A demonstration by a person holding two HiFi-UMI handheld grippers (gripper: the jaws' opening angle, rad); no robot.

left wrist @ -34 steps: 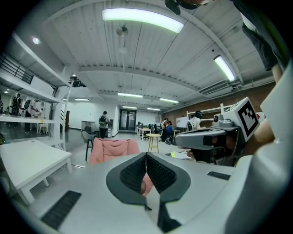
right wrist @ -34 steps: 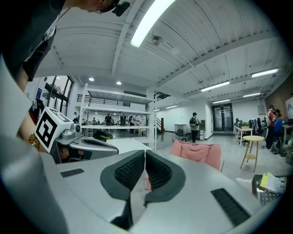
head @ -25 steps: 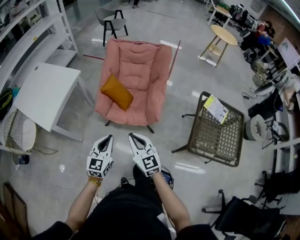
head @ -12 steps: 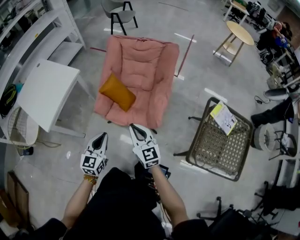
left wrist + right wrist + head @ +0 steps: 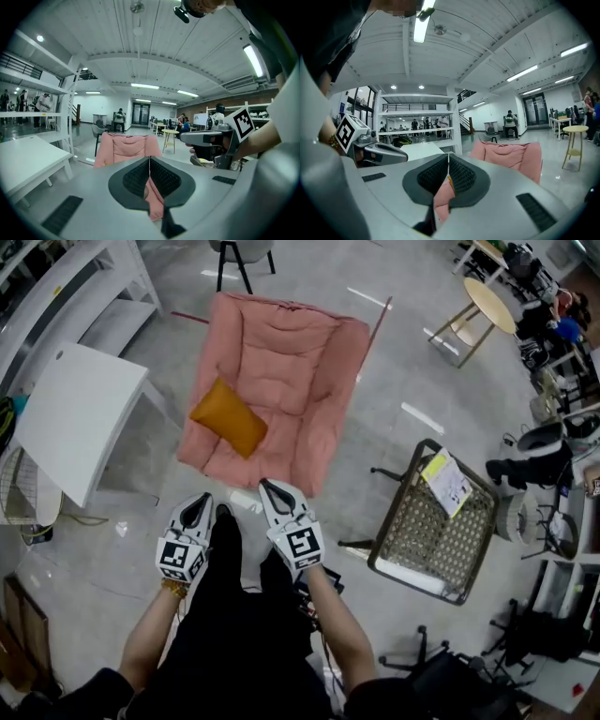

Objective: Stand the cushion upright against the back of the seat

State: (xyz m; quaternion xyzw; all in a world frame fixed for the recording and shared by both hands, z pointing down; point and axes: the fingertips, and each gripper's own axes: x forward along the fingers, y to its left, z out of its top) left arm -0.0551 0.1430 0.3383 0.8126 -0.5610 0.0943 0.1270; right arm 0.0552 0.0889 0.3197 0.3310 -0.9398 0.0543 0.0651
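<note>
An orange cushion (image 5: 228, 417) lies tilted on the left side of the pink padded chair (image 5: 300, 371), partly over its left arm. My left gripper (image 5: 199, 504) and right gripper (image 5: 269, 487) hover side by side just short of the chair's front edge, both shut with nothing between the jaws. In the left gripper view the pink chair (image 5: 126, 146) stands ahead beyond the shut jaws, with the right gripper (image 5: 187, 138) at the right. In the right gripper view the pink chair (image 5: 511, 154) is ahead on the right and a sliver of the orange cushion (image 5: 449, 179) shows between the jaws.
A white table (image 5: 70, 413) stands left of the chair, with white shelving (image 5: 66, 296) behind it. A woven rattan chair (image 5: 427, 521) holding a yellow leaflet (image 5: 446, 482) sits to the right. A round wooden stool (image 5: 487, 306) and a grey chair (image 5: 239, 249) stand further back.
Both grippers and the person have moved forward toward the pink chair; its front edge now lies just beyond the fingertips. The cushion has not moved on the seat.
</note>
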